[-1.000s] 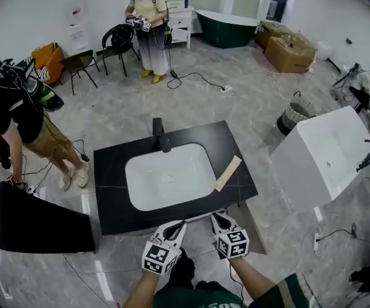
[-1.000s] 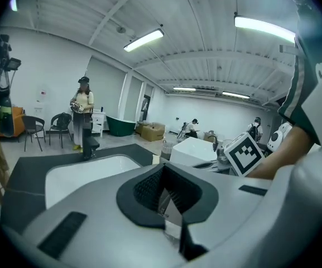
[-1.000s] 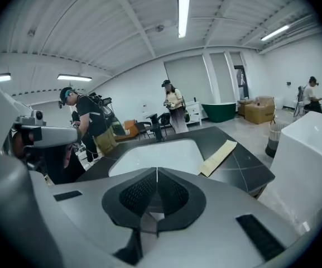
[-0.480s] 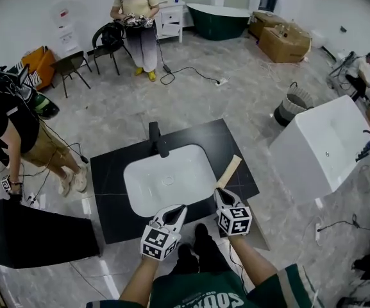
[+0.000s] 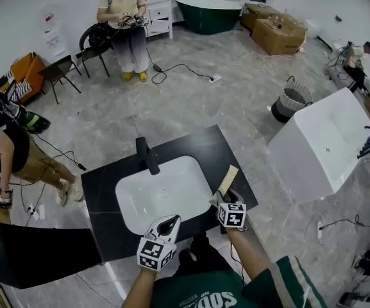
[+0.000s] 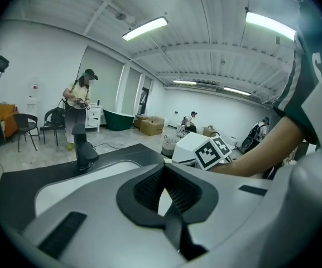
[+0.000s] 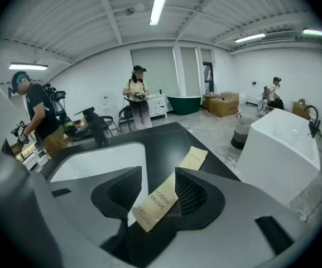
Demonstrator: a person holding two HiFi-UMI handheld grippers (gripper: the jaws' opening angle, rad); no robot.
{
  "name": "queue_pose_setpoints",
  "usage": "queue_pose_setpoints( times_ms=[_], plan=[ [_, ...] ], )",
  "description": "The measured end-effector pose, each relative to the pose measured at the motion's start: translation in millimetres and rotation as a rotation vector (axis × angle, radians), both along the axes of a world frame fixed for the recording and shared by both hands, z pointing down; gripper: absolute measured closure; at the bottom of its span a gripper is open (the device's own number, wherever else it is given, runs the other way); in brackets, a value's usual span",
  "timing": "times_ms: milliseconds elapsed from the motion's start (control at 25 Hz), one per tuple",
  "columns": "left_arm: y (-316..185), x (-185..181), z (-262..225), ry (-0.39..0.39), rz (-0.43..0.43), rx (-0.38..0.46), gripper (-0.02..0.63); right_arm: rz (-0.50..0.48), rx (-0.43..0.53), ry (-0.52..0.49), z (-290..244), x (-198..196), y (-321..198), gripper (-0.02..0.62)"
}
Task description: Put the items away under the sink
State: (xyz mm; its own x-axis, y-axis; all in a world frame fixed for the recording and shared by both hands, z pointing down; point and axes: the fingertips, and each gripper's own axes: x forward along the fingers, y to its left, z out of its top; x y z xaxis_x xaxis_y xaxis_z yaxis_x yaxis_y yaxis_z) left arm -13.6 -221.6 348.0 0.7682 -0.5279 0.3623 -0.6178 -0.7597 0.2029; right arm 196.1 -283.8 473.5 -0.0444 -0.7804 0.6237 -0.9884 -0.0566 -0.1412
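A tan toothbrush packet (image 5: pixel 227 178) lies on the black countertop (image 5: pixel 108 185) just right of the white sink basin (image 5: pixel 162 193). My right gripper (image 5: pixel 225 199) is open at the packet's near end. In the right gripper view the packet (image 7: pixel 162 199) lies between the spread jaws of that gripper (image 7: pixel 158 191), on the counter. My left gripper (image 5: pixel 166 224) hovers over the front rim of the basin, shut on nothing. The left gripper view shows its pads (image 6: pixel 149 186) almost together. A black faucet (image 5: pixel 147 156) stands behind the basin.
A white bathtub-like unit (image 5: pixel 326 146) stands to the right, and a black panel (image 5: pixel 37 252) lies on the floor to the left. People stand at the left (image 5: pixel 5 146) and sit at the back (image 5: pixel 124 18). A bin (image 5: pixel 289 104) and cables are on the floor.
Both grippers have moved forward from the counter's front edge over the counter. The right one has reached the near end of the toothbrush packet. The head view has shifted.
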Motion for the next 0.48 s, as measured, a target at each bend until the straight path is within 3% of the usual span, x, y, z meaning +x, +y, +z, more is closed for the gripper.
queue_pose_setpoints(
  times_ms=[480],
  plan=[
    [-43,-5,23,-0.038,-0.067,-0.052,0.597,0.095,-0.216,0.029,63,37,-28,0.424]
  ],
)
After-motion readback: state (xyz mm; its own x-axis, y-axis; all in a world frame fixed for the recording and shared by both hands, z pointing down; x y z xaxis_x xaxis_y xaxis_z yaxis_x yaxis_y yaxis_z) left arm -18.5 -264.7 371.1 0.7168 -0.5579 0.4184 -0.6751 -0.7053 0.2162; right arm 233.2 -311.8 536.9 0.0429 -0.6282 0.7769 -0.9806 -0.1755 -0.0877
